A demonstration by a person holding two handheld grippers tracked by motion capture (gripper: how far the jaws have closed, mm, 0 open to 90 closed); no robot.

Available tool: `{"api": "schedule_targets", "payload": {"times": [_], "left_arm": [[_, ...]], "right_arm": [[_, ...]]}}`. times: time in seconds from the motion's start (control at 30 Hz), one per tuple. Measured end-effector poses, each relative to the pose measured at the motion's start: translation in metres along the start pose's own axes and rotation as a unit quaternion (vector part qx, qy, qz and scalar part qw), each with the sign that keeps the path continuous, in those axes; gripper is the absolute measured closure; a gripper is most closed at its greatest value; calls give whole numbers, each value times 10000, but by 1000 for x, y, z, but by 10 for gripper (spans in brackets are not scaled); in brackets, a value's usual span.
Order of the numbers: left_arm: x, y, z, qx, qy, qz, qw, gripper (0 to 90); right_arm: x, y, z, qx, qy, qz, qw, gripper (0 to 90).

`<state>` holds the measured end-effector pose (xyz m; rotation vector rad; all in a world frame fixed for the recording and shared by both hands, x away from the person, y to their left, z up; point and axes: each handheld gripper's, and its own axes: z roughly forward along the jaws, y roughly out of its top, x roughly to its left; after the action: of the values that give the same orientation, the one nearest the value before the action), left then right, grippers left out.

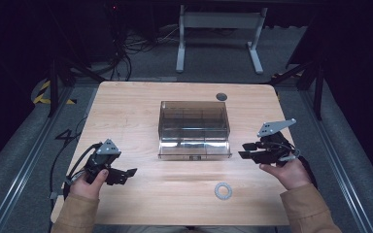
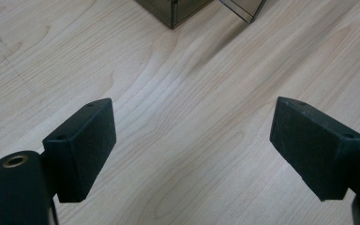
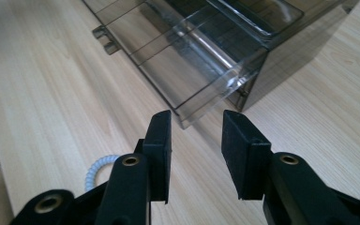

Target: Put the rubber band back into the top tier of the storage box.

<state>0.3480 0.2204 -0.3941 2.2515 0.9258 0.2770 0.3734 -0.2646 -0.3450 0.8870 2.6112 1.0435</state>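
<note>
Drawer box (image 1: 194, 127): smoked clear plastic, rectangular, upright at the table's centre; internal dividers visible; drawer (image 3: 187, 61) pulled partly out toward the near edge.
Coil ring (image 1: 223, 190): pale, spiral-wound, lying flat near the near edge, right of centre.

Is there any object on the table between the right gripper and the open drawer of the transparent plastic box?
Nothing visible stands between them. The right gripper, jaws open and empty, is beside the pulled-out drawer of the smoky transparent plastic box, with bare light wooden table between. The white coiled ring lies nearer the person, out of that path.
</note>
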Motion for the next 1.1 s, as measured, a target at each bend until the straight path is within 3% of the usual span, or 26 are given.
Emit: {"api": "schedule_targets", "payload": {"times": [0.27,0.67,1.0,1.1], "left_arm": [[-1,0,0,3,-40,47,10000,154],[0,-1,1,0,-67,58,10000,155],[0,-3,1,20,-84,122,9999,154],[2,-3,1,5,-100,120,9999,154]], "right_arm": [[13,14,0,254,211,-331,9989,623],[24,34,6,533,341,-707,9955,610],[31,48,11,804,612,-980,9900,588],[32,50,13,962,635,-1196,9861,586]]}}
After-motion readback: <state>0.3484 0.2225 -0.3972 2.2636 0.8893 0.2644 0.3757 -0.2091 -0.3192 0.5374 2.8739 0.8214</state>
